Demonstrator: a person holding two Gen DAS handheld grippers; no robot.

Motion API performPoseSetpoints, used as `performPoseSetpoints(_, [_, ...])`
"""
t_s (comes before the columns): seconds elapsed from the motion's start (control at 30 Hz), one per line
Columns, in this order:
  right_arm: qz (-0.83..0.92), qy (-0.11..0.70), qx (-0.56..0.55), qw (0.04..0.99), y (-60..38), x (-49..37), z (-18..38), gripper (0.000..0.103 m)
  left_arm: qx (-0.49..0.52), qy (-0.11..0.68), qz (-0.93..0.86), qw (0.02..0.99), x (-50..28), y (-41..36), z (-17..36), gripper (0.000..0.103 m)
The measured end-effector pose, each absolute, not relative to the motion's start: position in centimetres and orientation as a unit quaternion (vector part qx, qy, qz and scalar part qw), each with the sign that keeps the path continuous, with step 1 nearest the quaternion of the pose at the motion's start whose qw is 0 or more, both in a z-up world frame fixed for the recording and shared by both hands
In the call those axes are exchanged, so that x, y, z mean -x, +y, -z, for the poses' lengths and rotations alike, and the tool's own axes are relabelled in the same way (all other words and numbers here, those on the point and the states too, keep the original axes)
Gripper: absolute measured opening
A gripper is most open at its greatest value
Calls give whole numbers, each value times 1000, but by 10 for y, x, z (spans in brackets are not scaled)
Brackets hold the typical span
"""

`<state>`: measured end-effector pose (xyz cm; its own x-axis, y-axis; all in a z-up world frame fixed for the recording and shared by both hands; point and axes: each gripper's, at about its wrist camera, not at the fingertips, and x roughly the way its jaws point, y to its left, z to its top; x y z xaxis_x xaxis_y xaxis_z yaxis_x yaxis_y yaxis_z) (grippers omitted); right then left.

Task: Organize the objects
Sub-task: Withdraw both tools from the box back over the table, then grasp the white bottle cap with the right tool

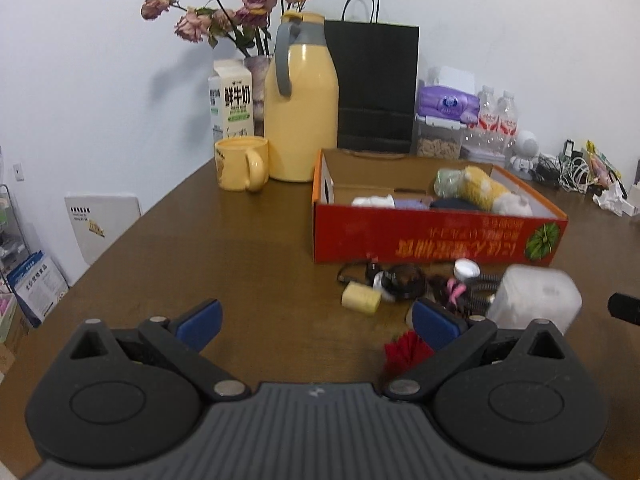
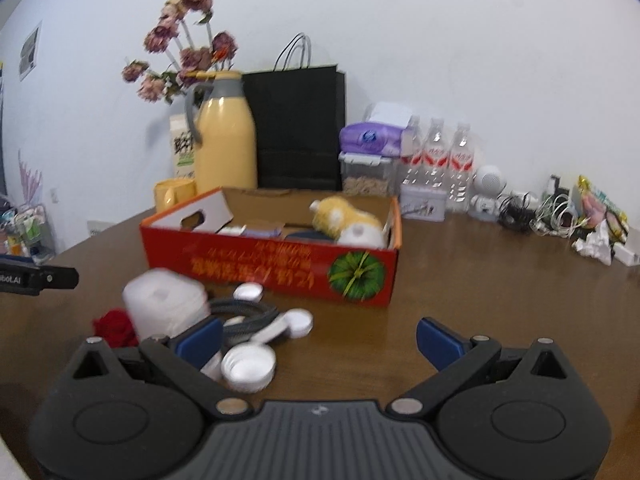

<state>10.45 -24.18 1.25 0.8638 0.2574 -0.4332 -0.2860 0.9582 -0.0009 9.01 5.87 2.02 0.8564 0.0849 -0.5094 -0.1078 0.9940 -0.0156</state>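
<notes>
Surface: brown wooden surface point(image 1: 240, 240), carrying all items listed below.
Box: red cardboard box point(image 1: 420, 236), open-topped, seen at 1 o'clock from the left gripper and at 12 o'clock from the right gripper.
Box contents: yellow and white plush toy point(image 1: 486, 188) at the right end; white, purple and dark soft items at the left and middle, too small to be told apart.
Loose pile: kept just in front of the box, on the surface; yellow cylinder point(image 1: 361, 298), coiled black cable point(image 1: 404, 280), white cap point(image 1: 466, 269), pink clip point(image 1: 454, 290), red tufted item point(image 1: 406, 350) and translucent white container point(image 1: 534, 298), blurred.
Pile, right view: white jar lid point(image 2: 249, 370) at 11 o'clock, just beside the left finger; white measuring scoop point(image 2: 290, 322) and grey braided cable point(image 2: 244, 314) behind it.
Left gripper: left gripper point(image 1: 318, 320), released, fingers spread wide, nothing held, pile at 2 o'clock.
Right gripper: right gripper point(image 2: 318, 340), released, fingers spread wide, nothing held.
Back row: yellow mug point(image 1: 240, 164), yellow thermos jug point(image 1: 302, 108), milk carton point(image 1: 232, 102), dried roses point(image 1: 240, 4), black paper bag point(image 1: 374, 88), tissue pack point(image 1: 448, 106), water bottles point(image 1: 498, 120).
</notes>
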Motion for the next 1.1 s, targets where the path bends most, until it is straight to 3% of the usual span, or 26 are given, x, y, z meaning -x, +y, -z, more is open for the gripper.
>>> performPoseSetpoints(0.47, [-155,267,65,949,-215,-106,11,101,30,285,-42,957,-82,63,-6,103])
performPoseSetpoints(1.03, [-194,308,104,926,-196,-155,27,61,33,292,-47,955,-87,68,-3,103])
performPoseSetpoints(1.1, [-207,308,94,924,-198,-156,28,51,32,293,-46,955,-88,67,-3,103])
